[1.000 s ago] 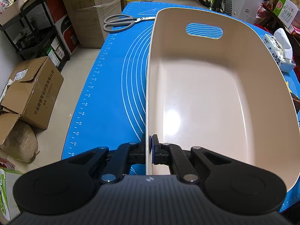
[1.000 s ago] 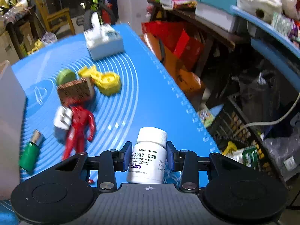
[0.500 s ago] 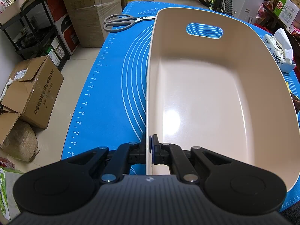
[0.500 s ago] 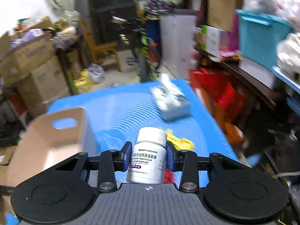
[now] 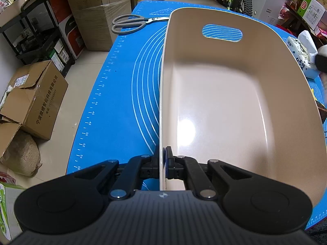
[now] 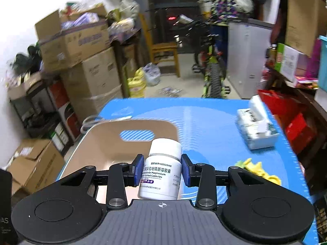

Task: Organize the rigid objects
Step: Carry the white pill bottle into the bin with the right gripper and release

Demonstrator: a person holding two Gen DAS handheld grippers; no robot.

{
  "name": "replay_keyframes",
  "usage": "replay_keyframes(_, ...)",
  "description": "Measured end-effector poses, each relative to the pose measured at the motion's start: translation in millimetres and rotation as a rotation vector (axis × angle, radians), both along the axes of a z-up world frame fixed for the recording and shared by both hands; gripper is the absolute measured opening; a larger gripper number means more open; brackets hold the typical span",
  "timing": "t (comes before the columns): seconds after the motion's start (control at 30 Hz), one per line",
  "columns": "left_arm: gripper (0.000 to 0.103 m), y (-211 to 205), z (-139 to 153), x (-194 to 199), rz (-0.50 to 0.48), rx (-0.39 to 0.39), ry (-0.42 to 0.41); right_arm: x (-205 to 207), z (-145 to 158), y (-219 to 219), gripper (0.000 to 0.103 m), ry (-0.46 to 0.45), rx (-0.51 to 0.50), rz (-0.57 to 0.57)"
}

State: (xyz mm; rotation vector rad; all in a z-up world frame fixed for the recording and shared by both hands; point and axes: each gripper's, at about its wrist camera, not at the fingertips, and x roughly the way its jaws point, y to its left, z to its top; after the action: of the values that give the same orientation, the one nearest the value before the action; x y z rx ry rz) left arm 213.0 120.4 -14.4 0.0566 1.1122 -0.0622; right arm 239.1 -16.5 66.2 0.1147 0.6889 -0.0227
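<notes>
The left gripper (image 5: 162, 164) is clamped on the near rim of the beige bin (image 5: 235, 106), which sits on the blue mat (image 5: 122, 94) covering the worktop. The right gripper (image 6: 161, 171) holds a white pill bottle (image 6: 162, 171) upright between its pads, above the bin's near right side. Scissors (image 5: 130, 22) lie beyond the bin, a tissue pack (image 6: 257, 128) to its right.

Non-task: boxes (image 5: 34, 100) at 9 o'clock, bike (image 6: 212, 65) at 12, chair (image 6: 163, 51) at 12, shelf clutter (image 6: 292, 61) at 2.
</notes>
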Motion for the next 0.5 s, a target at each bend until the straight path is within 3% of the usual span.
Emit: replay_keyframes(0.5, 0.005, 0, 0, 0, -0.001, 0.001, 0.001, 20, -73, 60, 0.045, 0.247, -0.084, 0.150)
